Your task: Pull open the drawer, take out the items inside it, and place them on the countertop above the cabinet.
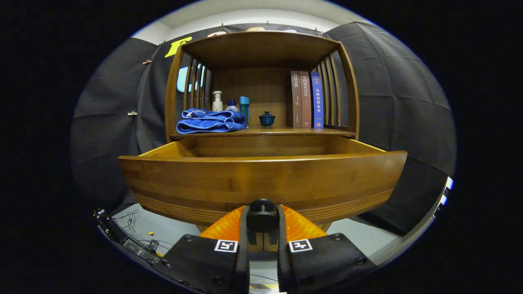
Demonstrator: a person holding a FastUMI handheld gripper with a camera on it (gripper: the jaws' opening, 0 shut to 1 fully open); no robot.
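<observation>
The jaws are clamped on the dark round knob [262,215] at the bottom of the drawer [261,183] front, one finger pressing each side of it. The drawer stands pulled out toward the jaws, its wide wooden front just above them; what lies inside is hidden behind that front. Beyond the jaws, on the tabletop [282,132] above the drawer, sit a folded blue towel [210,121], some bottles [229,104], a small lidded cup [267,119] and three upright books [306,99].
</observation>
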